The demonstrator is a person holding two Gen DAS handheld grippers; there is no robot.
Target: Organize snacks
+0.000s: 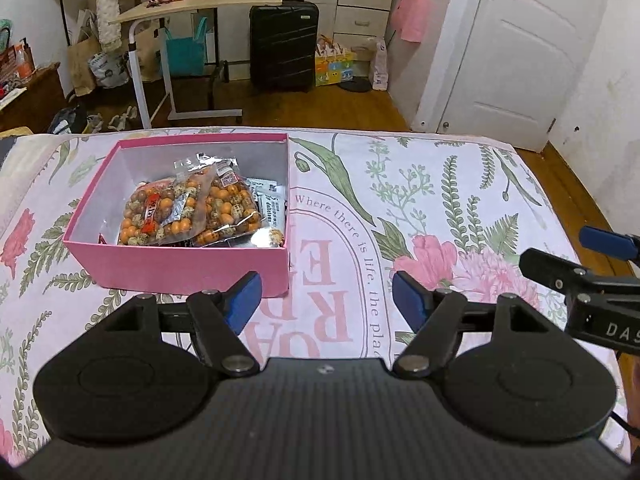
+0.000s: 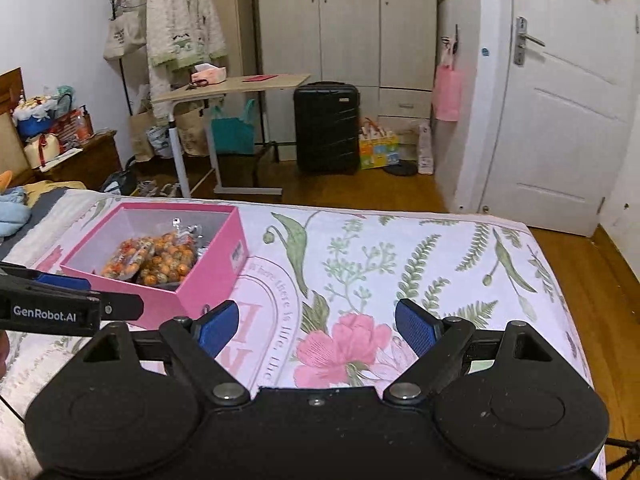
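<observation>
Two black two-finger grippers with blue pads are what we hold over a bed covered by a white sheet printed with pink flowers, green ferns and pink lettering. Our left gripper fills the bottom of its own view with its jaws apart and only the printed sheet between them. Our right gripper sits the same way at the bottom of its view, jaws wide apart and nothing held. Each gripper also pokes into the other's picture: the right one at the right edge of the left view, the left one at the left edge of the right view.

We see the open pink cardboard box with its grey inside resting on the sheet, left of centre in the left view and at centre left in the right view, just beyond the left gripper's left finger. Inside it lie clear plastic bags of orange and speckled round snacks, piled toward the near right of the box, with small white printed packets tucked against the right wall.

Beyond the bed, in the upper part of both views, stand a light wooden desk on white legs, a black hard-shell suitcase and a white door.
</observation>
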